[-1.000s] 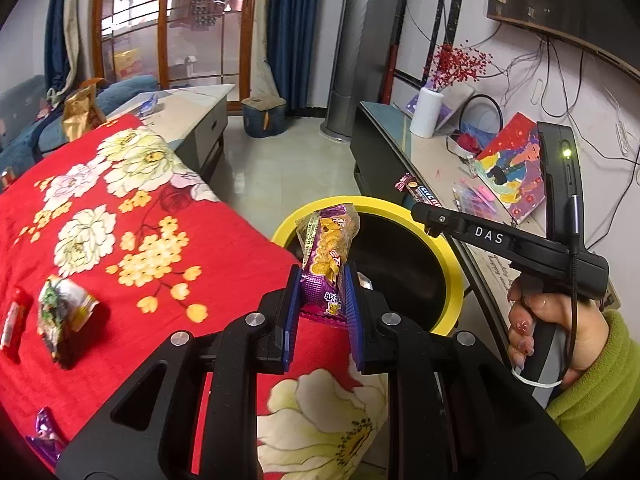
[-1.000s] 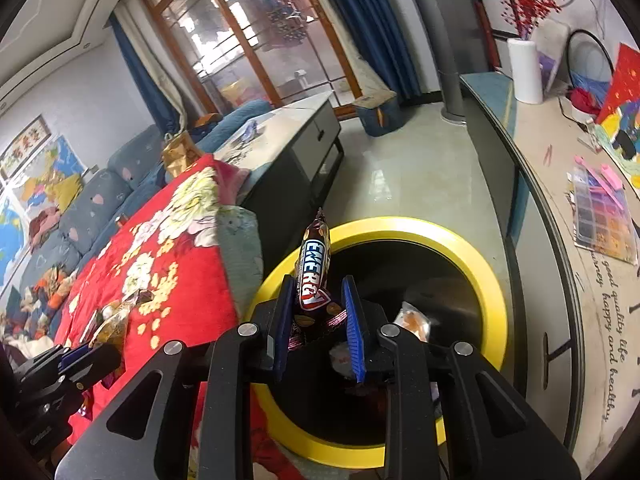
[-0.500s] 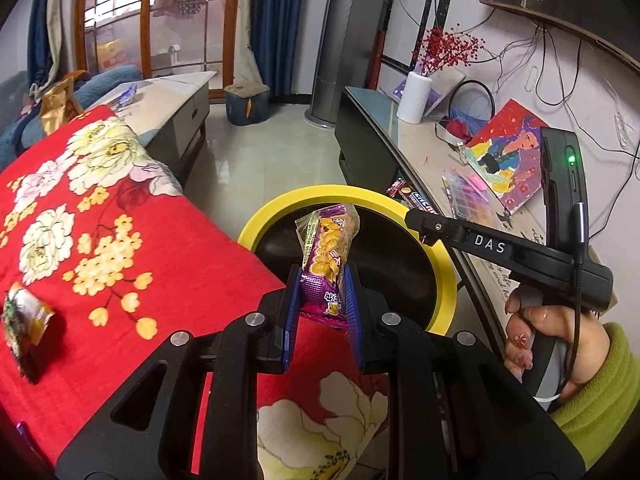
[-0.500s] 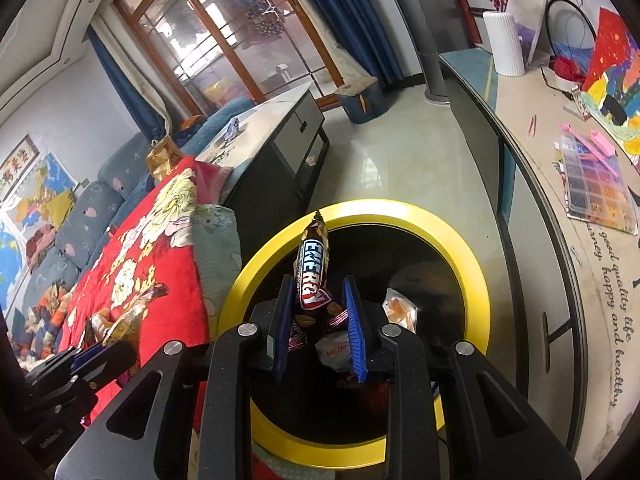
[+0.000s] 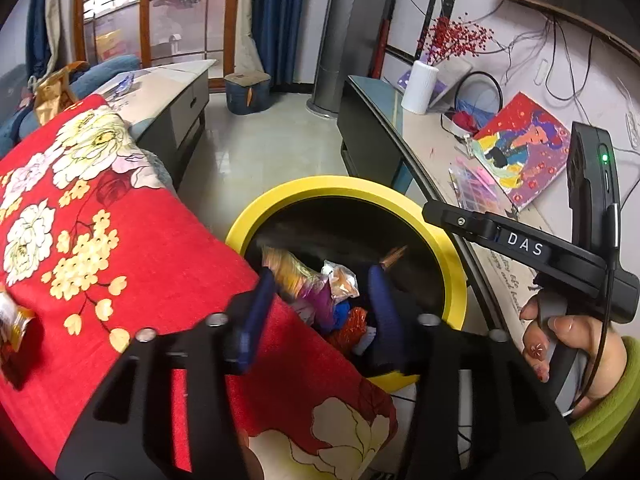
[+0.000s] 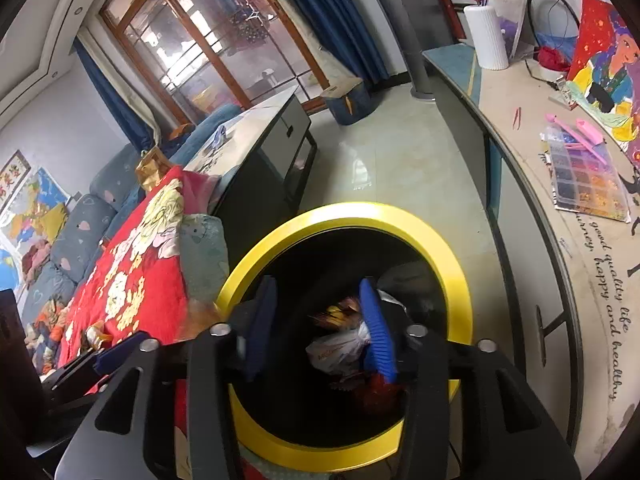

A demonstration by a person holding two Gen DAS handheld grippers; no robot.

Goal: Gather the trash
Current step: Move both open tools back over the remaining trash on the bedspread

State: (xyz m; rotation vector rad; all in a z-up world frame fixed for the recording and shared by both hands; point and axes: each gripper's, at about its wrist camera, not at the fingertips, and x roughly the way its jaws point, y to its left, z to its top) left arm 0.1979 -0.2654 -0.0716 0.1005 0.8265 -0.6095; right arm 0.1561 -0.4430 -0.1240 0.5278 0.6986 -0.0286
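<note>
The left tongs [image 5: 320,296] are hanging over the near rim of a yellow-rimmed bin [image 5: 344,188], and their jaws are opening with nothing pressed between the blue pads. A purple and orange snack packet [image 5: 296,276] is lying loose between them, blurred, and seems to be dropping into the bin. The right tongs [image 6: 316,312] are pointing down into the same bin [image 6: 452,264] from its other side; their jaws are opening too and are gripping nothing. Below them a brown and orange wrapper [image 6: 340,316] is showing as a smear among the trash, so I cannot tell whether it is falling or already resting. A white bag [image 6: 340,350] and red scraps [image 6: 376,394] are lying at the bottom.

Left of the bin a red flowered blanket [image 5: 120,248] is covering a bed, and one shiny wrapper [image 5: 12,324] is sitting on it at the far left edge. On the right a hand in a green sleeve [image 5: 560,344] is holding the right tongs' black handle.

Farther off, a long tabletop [image 5: 424,148] is carrying a white vase [image 5: 419,87] of red berries, a bright painting [image 5: 520,148] and a tray of beads [image 6: 588,176].
</note>
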